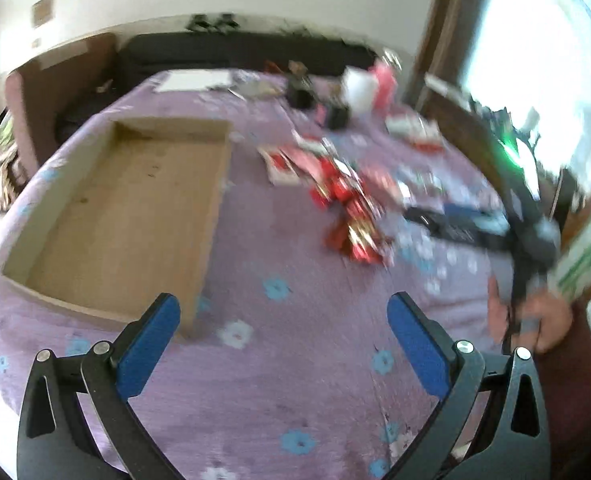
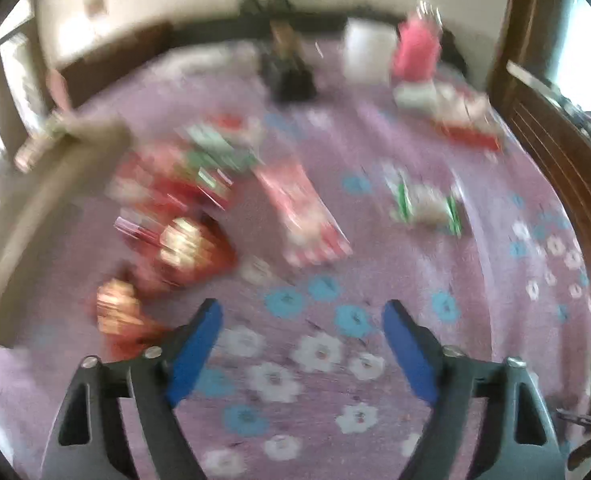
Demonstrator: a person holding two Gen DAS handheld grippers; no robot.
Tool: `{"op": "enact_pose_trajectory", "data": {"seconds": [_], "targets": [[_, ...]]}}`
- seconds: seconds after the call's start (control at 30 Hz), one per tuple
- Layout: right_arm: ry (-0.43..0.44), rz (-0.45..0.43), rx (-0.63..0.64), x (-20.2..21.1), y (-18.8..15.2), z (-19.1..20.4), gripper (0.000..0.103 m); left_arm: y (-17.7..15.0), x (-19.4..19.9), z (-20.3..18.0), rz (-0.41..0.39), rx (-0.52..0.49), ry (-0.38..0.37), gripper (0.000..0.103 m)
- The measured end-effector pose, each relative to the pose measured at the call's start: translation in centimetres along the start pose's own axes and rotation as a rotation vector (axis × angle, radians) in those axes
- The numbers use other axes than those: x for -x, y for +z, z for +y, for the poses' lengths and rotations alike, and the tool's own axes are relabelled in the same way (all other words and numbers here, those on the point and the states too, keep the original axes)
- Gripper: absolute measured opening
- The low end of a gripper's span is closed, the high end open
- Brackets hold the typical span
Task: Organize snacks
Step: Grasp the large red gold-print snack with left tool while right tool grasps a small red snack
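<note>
The snacks (image 1: 347, 208) lie in a loose heap of red and gold packets on the purple flowered cloth (image 1: 255, 380) that covers the table, to the right of a shallow cardboard box (image 1: 107, 216) and not touching it. In the right wrist view the same heap spreads out: shiny red packets (image 2: 183, 244) at the left, a long pink-and-white striped packet (image 2: 303, 212) in the middle, and a pale packet with green ends (image 2: 427, 204) lying apart on the right; all of this is blurred, so no labels can be read. The box sits open with its inside bare, its near corner just beyond the left tool (image 1: 283, 308), whose blue-padded fingers (image 1: 151, 348) stand spread wide above the cloth with nothing between them. The right tool (image 2: 301, 316) is likewise spread and holds nothing, hovering over a cluster of white and blue printed flowers, with one red-gold packet (image 2: 119, 316) just beside its left finger. In the left wrist view the right tool's dark body (image 1: 527, 216) reaches in from the right edge, gripped by a hand (image 1: 543, 320). Toward the far edge of the table stand a white cup-like thing (image 2: 365, 54), a pink container (image 2: 417, 50) and a dark object (image 2: 289, 76), with more red-and-white packets (image 2: 463, 120) near them. A bright window (image 1: 535, 60) fills the right side.
</note>
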State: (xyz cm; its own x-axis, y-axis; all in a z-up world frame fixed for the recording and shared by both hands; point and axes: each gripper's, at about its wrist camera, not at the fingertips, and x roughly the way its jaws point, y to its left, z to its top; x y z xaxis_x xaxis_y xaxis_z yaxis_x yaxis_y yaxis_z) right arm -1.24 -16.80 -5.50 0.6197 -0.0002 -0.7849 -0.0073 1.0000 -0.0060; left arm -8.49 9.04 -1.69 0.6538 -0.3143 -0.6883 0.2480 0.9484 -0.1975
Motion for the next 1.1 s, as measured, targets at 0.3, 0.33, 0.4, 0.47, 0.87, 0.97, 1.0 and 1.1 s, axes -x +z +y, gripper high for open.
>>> {"op": "enact_pose_trajectory", "data": {"seconds": [0.3, 0.33, 0.4, 0.47, 0.87, 0.97, 1.0, 1.1], "targets": [[0.122, -0.037, 0.202, 0.9, -1.6, 6.0, 0.083, 0.8, 1.3, 2.9, -0.092, 0.024, 0.029, 0.103], [0.145, -0.036, 0.202, 0.7, -1.6, 6.4, 0.082, 0.9, 1.1, 3.0, -0.079, 0.033, 0.014, 0.103], [0.204, -0.019, 0.201, 0.1, -1.6, 7.3, 0.076, 1.1, 1.1, 3.1, -0.073, 0.048, 0.003, 0.103], [0.216, -0.006, 0.219, -0.4, -1.8, 8.1, 0.066, 1.3, 1.0, 3.1, -0.078, 0.056, 0.007, 0.103], [0.276, -0.009, 0.114, 0.7, -3.1, 5.1, 0.027, 4.1, -3.7, -1.6, 0.01, -0.061, 0.008, 0.103], [0.207, -0.044, 0.09, 1.6, -3.9, 3.3, 0.027, 4.9, -5.8, -3.3, 0.033, -0.093, -0.009, 0.103], [0.186, -0.051, 0.073, 1.8, -4.0, 2.7, 0.027, 5.1, -6.5, -3.9, 0.043, -0.109, -0.007, 0.103], [0.191, -0.089, -0.031, 2.4, -4.0, -0.1, 0.027, 5.7, -8.2, -5.8, 0.058, -0.156, -0.03, 0.096]]}}
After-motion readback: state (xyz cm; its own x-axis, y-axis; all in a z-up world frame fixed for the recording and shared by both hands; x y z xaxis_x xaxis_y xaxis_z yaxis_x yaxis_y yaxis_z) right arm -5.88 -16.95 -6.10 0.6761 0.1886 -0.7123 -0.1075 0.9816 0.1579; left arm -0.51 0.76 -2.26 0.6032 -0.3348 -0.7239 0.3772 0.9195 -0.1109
